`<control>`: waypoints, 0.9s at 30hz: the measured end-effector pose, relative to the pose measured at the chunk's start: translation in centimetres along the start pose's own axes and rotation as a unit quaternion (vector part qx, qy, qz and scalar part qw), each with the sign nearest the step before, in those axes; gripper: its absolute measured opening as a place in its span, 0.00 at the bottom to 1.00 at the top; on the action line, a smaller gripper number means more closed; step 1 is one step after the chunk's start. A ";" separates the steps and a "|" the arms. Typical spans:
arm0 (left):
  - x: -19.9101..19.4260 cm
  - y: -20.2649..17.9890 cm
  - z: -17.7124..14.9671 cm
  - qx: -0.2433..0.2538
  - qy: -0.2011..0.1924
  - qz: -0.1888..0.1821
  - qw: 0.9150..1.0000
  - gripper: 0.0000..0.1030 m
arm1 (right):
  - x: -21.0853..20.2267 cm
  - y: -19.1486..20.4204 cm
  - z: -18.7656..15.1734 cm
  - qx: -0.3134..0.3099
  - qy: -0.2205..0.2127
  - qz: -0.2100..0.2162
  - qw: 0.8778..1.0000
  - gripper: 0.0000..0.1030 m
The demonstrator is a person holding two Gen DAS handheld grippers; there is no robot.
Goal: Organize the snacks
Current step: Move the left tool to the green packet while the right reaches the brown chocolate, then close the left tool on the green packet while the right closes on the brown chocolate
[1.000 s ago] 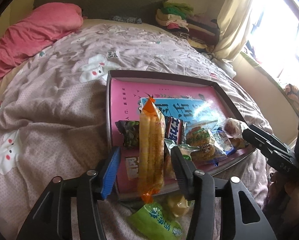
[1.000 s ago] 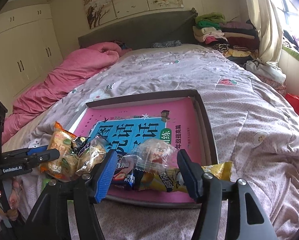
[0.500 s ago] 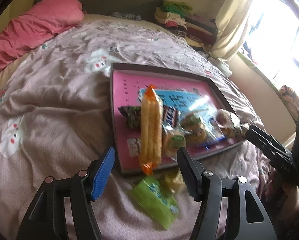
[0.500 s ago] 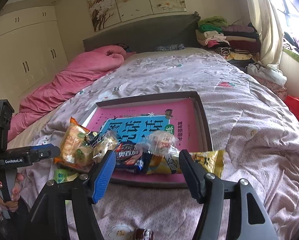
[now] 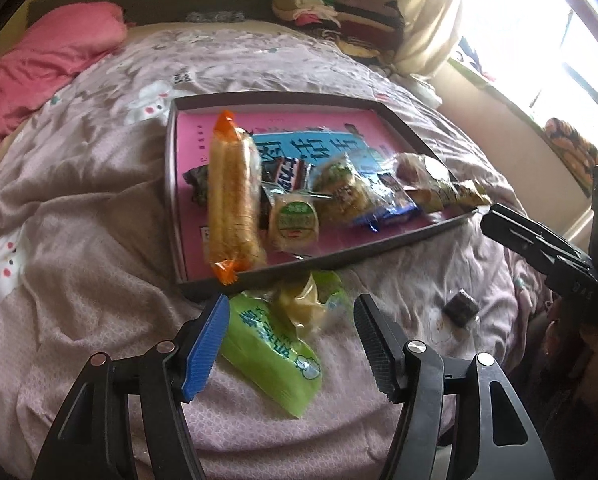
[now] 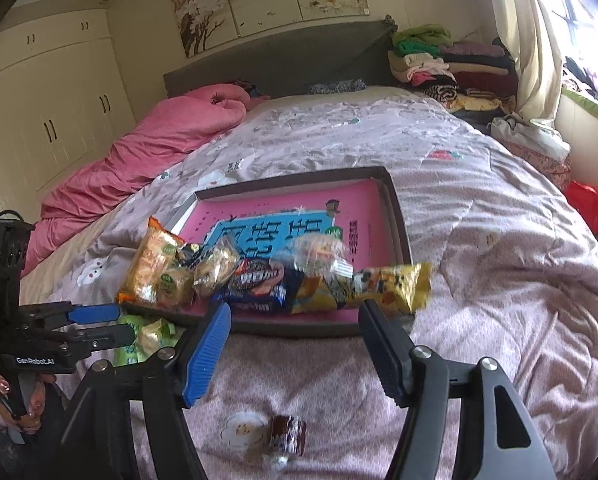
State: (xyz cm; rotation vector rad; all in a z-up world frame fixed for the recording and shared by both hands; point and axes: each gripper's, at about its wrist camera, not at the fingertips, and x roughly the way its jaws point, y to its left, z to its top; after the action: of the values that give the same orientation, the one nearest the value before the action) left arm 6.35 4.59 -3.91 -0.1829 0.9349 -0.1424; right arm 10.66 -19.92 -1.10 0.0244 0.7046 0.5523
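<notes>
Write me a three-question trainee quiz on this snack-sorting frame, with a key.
1. True or false: the left tongs are shut on the green packet.
2. Which snack lies on the bedspread outside the tray? A. long orange-ended cracker pack B. small dark wrapped sweet C. blue chocolate bar
3. Fill in: the yellow packet pokes out over the tray's ___ corner, as the right wrist view shows it.

Key: 1 false, both tongs are open, the right tongs too. 2 B. 3 near right.
</notes>
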 end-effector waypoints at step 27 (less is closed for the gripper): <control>2.9 -0.5 -0.2 0.035 0.024 0.024 0.999 0.64 | 2.1 1.7 -5.3 -0.044 0.135 0.011 0.990 0.45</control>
State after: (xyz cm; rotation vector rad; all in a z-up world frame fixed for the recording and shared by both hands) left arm 7.87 3.49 -6.25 -0.0917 0.9798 -0.1361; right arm 7.89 -18.25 -6.06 -0.1282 0.9438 0.6132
